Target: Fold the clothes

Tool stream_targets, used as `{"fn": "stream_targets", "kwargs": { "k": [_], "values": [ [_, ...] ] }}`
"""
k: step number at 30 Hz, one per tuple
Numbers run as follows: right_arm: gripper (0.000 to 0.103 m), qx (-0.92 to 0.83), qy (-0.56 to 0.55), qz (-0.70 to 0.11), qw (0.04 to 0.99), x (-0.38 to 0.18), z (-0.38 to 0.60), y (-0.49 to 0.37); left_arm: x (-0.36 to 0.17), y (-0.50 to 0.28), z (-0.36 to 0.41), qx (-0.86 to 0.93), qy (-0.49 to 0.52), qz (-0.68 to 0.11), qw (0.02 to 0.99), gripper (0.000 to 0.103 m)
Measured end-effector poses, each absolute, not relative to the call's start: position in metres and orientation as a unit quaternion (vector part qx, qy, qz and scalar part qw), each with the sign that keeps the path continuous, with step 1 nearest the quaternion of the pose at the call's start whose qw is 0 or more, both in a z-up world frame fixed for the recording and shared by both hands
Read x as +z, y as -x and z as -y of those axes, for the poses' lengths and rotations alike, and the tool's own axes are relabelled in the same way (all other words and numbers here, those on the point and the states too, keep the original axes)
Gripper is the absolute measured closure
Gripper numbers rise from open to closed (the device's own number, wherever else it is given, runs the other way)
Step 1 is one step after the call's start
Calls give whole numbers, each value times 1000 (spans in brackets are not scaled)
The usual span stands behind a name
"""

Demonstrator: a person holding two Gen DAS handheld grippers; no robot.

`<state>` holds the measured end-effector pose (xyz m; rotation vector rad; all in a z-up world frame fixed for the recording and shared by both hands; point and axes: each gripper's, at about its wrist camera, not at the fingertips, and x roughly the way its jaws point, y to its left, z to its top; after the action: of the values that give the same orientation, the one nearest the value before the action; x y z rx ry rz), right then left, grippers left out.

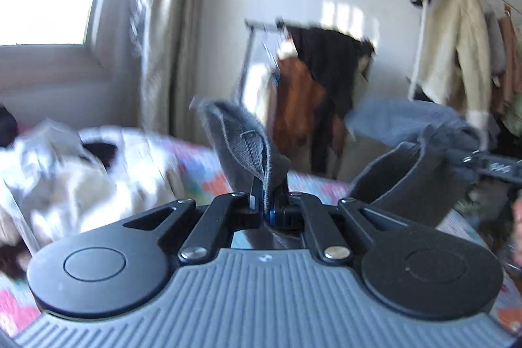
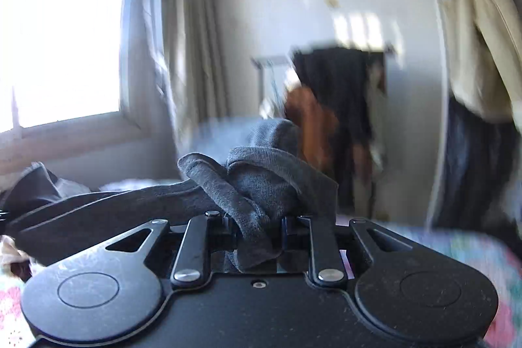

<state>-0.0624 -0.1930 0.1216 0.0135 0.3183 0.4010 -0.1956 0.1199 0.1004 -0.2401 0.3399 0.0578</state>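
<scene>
A dark grey garment (image 1: 241, 139) is lifted above the bed, and its seamed edge sticks up between the closed fingers of my left gripper (image 1: 266, 201), which is shut on it. A band of the same cloth (image 1: 407, 178) stretches right toward the other gripper's black body (image 1: 489, 167). In the right wrist view, a thick bunch of the grey garment (image 2: 261, 181) is clamped in my right gripper (image 2: 259, 227), and more cloth trails off to the left. Both views are blurred by motion.
A heap of pale clothes (image 1: 65, 178) lies on the colourful quilt (image 1: 202, 168) at the left. Behind stands a clothes rack (image 1: 326, 70) with black and brown garments. A cream coat (image 1: 456, 38) hangs at the right, and a curtain (image 1: 169, 22) hangs beside the bright window.
</scene>
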Motion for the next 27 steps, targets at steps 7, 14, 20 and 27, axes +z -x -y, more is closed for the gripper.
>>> {"fn": "stream_targets", "kwargs": {
  "k": [7,14,20,27],
  "values": [
    [71,65,-60,-422,902,-44,251,38,-43,166,-93,-14,216,-410,886,100],
    [64,42,-40,-417,907,-35,263,49,-45,178,-75,1,173,-389,905,100],
    [57,-49,31,-401,914,-30,279,83,-34,186,-93,12,191,-393,899,100],
    [42,87,-236,-435,865,-48,321,121,-44,197,-100,3,217,-415,883,100]
  ]
}}
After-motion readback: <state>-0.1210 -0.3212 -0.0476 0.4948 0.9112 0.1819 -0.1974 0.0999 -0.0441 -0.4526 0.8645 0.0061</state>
